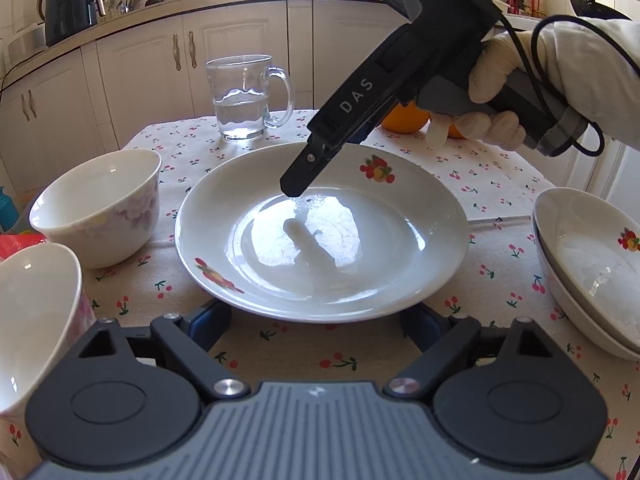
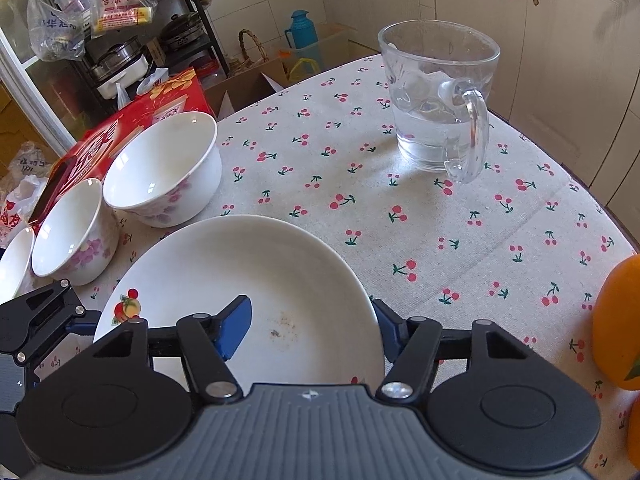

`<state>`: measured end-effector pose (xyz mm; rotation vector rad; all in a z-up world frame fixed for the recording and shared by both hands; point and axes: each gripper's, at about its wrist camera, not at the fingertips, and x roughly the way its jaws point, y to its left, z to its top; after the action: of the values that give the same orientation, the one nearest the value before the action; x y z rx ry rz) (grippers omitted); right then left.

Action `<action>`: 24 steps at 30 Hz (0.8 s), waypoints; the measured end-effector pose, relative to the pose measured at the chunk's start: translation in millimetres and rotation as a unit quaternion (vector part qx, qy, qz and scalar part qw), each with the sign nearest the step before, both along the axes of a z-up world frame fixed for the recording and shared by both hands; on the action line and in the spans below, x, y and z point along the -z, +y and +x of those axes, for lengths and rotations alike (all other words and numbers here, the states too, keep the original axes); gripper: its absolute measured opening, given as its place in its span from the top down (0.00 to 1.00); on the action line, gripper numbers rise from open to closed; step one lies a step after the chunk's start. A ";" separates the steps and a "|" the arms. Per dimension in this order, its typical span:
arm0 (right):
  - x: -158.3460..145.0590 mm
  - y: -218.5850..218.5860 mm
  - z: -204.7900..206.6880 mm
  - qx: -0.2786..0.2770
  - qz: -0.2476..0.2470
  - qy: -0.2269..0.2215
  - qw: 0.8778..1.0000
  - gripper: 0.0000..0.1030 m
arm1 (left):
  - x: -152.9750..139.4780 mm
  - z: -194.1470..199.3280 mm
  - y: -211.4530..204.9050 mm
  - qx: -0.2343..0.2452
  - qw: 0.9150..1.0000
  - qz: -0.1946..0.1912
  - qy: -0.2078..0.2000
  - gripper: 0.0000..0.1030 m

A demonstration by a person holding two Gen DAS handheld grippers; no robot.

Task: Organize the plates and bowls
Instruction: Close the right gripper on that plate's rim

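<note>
The fingers [image 2: 236, 328] of the right gripper [image 2: 312, 330] stand apart on both sides of the far rim of the plate [image 2: 248, 280]: one blue pad hangs over the inside of the plate, and the other is just outside the rim, very near to it. A strip of white plate shows between the inner pad and the rim, so the fingers are open and do not clamp the plate. In the left wrist view this gripper points steeply down over the far slope of the plate, held by a gloved hand [image 1: 500, 92]. The left gripper [image 1: 316, 320] is at the opposite, near edge of the same plate. Its fingers are wide apart, and their tips are hidden behind the near rim, so I cannot tell if they touch it; no grip is visible. The plate, with fruit prints on its rim, lies flat in the middle of the bench [image 2: 460, 240], on a cloth with a cherry pattern. To the left of it stand three white bowls [image 2: 164, 172] in a row, close beside each other, with a red box [image 2: 120, 132] behind them. To the right, two more plates [image 1: 592, 272] are stacked. Behind the plate stands a glass mug [image 1: 244, 96] partly filled with water, and oranges [image 1: 404, 118] lie near the far right.
</note>
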<state>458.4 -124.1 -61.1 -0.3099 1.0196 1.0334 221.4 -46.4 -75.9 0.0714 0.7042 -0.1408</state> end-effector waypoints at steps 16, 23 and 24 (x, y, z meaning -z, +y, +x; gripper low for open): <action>-0.9 -11.9 -11.6 -0.001 0.006 0.021 1.000 0.31 | -3.4 -4.3 4.5 0.028 0.999 0.024 0.005 0.12; 0.8 -6.8 -6.3 0.002 0.020 0.024 1.000 0.29 | -3.1 -3.3 5.5 0.031 0.999 0.024 0.006 0.12; 0.7 -7.1 -6.7 0.002 0.021 0.023 1.000 0.29 | -3.3 -3.3 5.8 0.032 0.999 0.025 0.007 0.12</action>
<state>451.7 -131.2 -61.8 -0.2508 1.0393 1.0604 218.1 -40.6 -72.6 0.1399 0.7196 -0.1848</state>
